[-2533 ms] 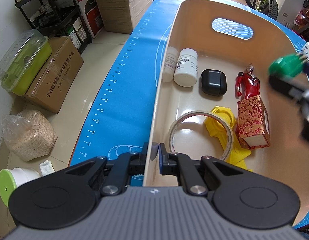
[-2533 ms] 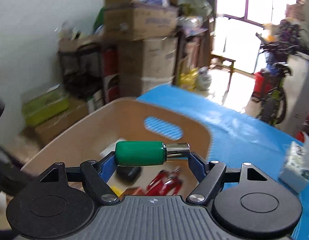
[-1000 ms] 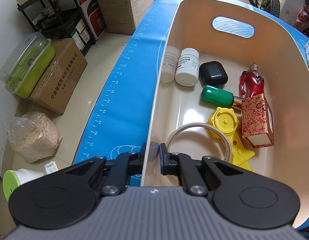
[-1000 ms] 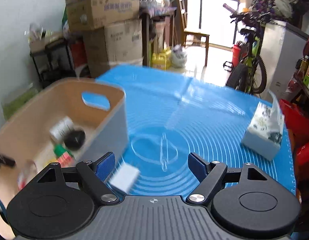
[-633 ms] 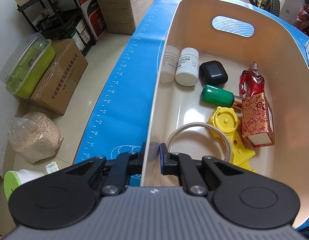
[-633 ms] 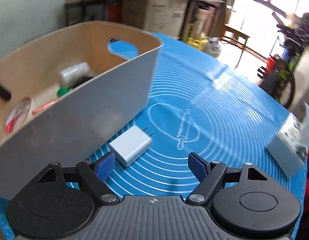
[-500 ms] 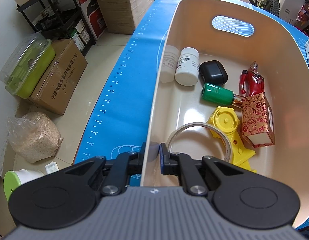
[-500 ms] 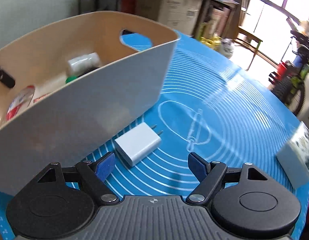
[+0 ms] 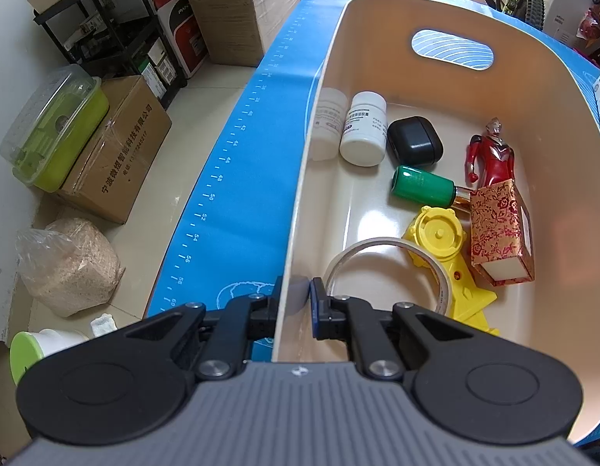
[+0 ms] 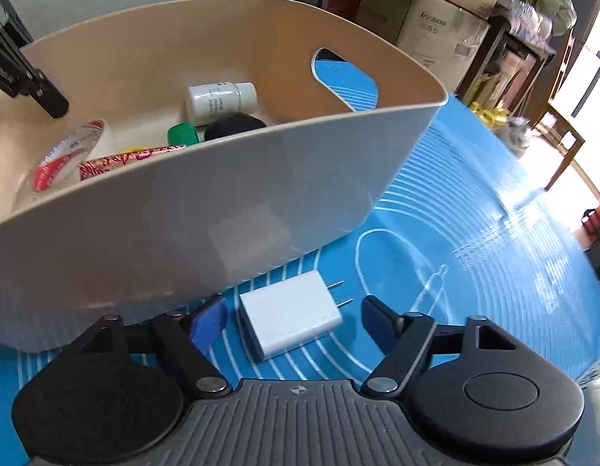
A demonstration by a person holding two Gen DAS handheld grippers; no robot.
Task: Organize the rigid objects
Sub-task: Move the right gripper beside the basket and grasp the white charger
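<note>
My left claw (image 9: 296,299) pinches the bin's wall (image 9: 300,209) steady; my right claw (image 10: 292,316), spread, straddles the white charger (image 10: 288,316) at 12 o'clock.

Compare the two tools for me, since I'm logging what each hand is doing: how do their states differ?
The left tool is shut on the bin, pinching its near wall; the right tool is open and holds nothing. The left one sits at the bin's rim, the right one low over the blue mat, its fingers either side of the white charger. Both are black with blue pads.
</note>
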